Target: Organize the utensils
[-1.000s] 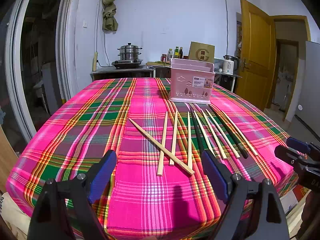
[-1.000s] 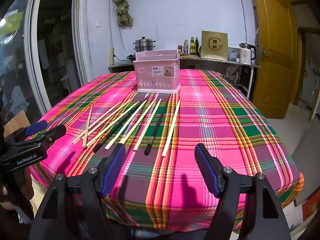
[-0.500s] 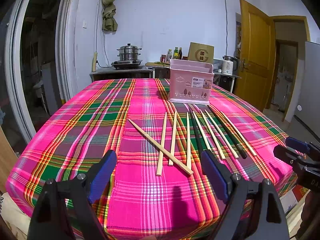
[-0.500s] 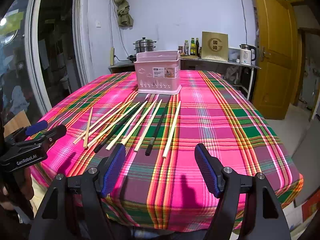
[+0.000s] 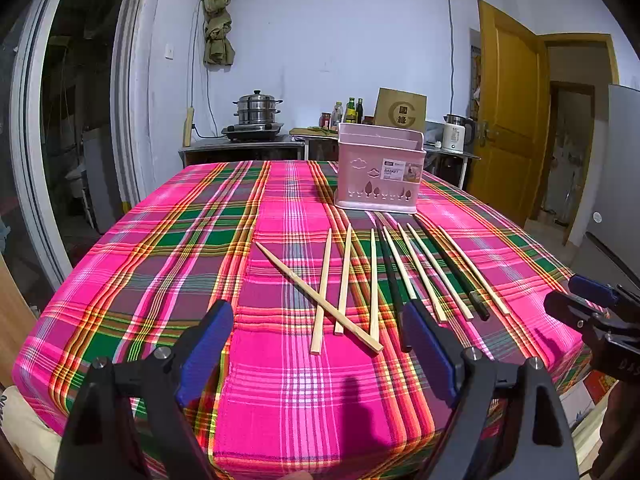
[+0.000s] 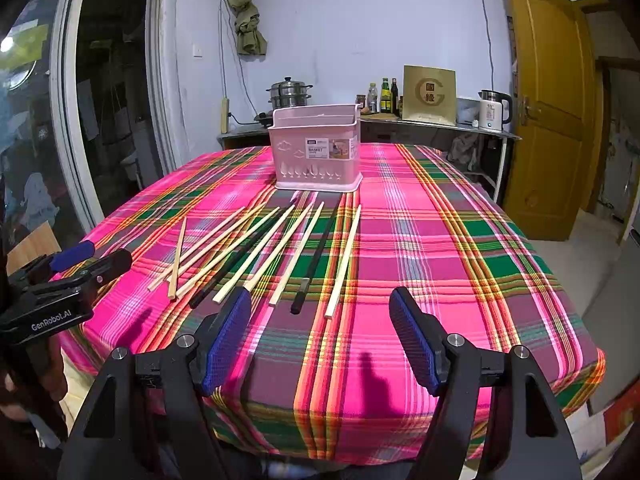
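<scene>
Several pale wooden chopsticks and two black chopsticks lie side by side on a pink plaid tablecloth. One wooden chopstick lies slantwise across others. Behind them stands a pink utensil basket. My left gripper is open above the near ends of the left chopsticks and holds nothing. In the right wrist view the same chopsticks fan out before the basket. My right gripper is open and empty just short of the rightmost ends. Each gripper shows in the other's view: right gripper, left gripper.
A counter along the back wall carries a steel steamer pot, bottles, a cardboard box and a white kettle. A yellow door stands at the right. The table edge is just under my grippers.
Hardly anything: both views have shifted very slightly, the chopsticks lie as before and both grippers stay open.
</scene>
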The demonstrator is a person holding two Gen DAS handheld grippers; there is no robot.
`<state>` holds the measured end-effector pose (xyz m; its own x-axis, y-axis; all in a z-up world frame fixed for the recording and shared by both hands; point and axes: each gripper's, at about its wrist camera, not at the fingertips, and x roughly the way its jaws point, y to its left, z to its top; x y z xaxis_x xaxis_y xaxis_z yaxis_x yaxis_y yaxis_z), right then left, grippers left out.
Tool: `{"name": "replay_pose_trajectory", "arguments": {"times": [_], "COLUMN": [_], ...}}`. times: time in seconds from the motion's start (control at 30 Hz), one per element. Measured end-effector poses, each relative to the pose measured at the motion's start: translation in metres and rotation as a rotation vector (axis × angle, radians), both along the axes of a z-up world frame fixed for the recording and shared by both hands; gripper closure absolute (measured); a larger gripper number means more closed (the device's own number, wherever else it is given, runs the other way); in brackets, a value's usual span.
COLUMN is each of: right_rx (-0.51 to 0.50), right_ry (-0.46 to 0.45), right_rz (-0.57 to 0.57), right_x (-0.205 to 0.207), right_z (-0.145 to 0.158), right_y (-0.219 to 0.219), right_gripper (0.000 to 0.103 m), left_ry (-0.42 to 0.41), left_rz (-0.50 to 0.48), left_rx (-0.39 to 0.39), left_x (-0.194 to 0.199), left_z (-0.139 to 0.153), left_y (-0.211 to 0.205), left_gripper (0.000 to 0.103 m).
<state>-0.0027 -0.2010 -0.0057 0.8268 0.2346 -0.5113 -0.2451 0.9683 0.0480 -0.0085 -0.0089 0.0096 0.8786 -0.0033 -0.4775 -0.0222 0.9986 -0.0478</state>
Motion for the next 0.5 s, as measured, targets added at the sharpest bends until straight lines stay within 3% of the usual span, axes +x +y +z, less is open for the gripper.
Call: {"name": "replay_pose_trajectory", "arguments": {"times": [0.5], "right_rx": [0.0], "right_ry": [-0.001], "right_rz": [0.001], "right_x": [0.0005], "right_z": [0.0001], "right_y": [-0.0007], "right_gripper": [0.031], "left_ry": [0.0], "left_rz": [-0.003], "left_rx": [-0.002], "left_x": [-0.0003], "left_z": [-0.0012], "left_y": [0.0005], "left_gripper": [0.015]}}
